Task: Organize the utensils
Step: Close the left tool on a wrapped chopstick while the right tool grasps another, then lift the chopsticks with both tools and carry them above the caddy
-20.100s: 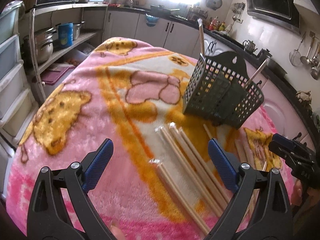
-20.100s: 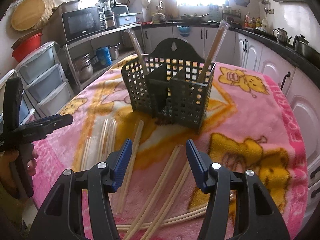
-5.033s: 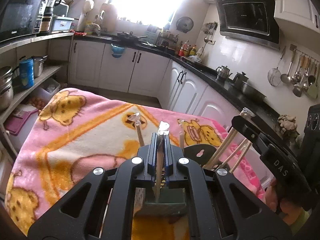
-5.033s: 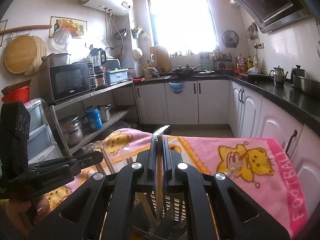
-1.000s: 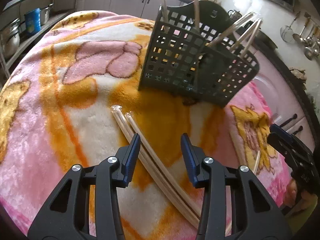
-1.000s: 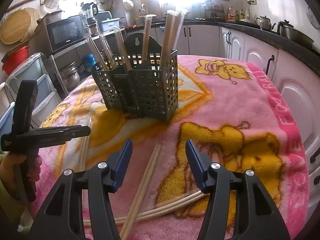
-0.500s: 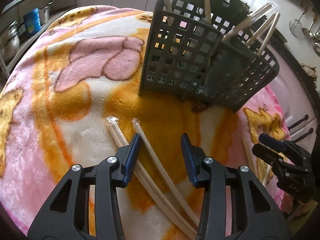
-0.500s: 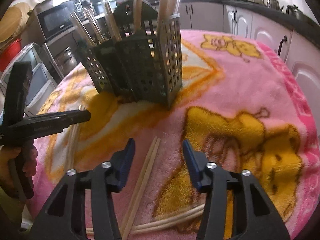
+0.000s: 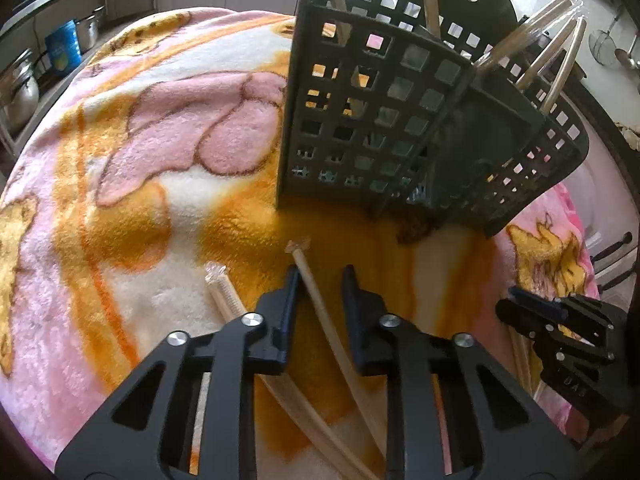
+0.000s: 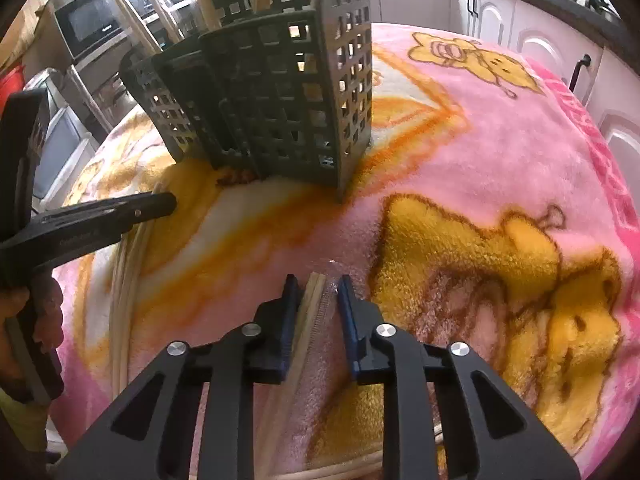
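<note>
Closing both grippers on wrapped chopsticks, pads not yet pressing: left gripper (image 9: 318, 280) straddles one pair (image 9: 310, 276), right gripper (image 10: 314, 290) another (image 10: 314, 292). Next move, I'd guess: pinch, lift, drop into the caddy (image 9: 372, 120) (already half full).

Both the left hand-held gripper (image 9: 319, 280) and the right (image 10: 316, 286) angle downward, jaws just narrowing.

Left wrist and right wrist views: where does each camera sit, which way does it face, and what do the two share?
Left wrist: on the left gripper, looking steeply down along its fingers at a wrapped chopstick pair between them; the right gripper shows at right.
Right wrist: on the right gripper, facing down at another chopstick pair; the left gripper and a hand show at left.
Shared: the utensil basket and pink blanket, from opposite sides.
</note>
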### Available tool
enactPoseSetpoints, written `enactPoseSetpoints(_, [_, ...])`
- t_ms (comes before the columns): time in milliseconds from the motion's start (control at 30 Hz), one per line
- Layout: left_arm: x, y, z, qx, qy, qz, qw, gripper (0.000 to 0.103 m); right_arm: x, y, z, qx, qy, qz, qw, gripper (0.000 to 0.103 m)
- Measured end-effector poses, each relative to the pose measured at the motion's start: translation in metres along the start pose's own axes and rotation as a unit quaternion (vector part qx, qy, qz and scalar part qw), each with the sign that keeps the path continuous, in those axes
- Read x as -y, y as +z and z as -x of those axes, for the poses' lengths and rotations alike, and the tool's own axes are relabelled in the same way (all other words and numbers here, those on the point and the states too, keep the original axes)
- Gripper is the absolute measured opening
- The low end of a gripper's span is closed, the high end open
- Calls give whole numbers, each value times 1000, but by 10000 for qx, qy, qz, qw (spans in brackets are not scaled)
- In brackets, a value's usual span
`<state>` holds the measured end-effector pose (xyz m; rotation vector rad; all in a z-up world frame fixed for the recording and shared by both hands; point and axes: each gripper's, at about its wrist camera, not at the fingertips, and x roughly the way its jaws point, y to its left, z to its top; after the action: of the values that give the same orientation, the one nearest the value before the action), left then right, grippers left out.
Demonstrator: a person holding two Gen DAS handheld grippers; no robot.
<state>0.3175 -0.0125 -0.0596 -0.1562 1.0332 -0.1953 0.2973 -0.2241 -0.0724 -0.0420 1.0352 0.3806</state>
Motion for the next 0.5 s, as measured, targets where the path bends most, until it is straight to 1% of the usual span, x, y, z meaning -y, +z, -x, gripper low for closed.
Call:
enactPoseSetpoints(33, [1,0,-1,0,-59,24,10000,7,-1,1,0,-8,25,14,10000,12])
enactPoseSetpoints(133, [4,4,-4,2,-90,17,10000,6,-2,3,1,12,84,-4,10000,10])
enactPoseSetpoints(233, [8,7,-4,26,-140,7,9999,6,-2,5,5,61,256,-70,9996,10])
enactPoseSetpoints(400, [15,9,13,253,-338,-60,9991,4,-4,7,26,390,492,-79,9980,10])
enactPoseSetpoints(500, [15,9,29,447,-463,-105,9979,3,-11,8,44,672,591,82,9960,10])
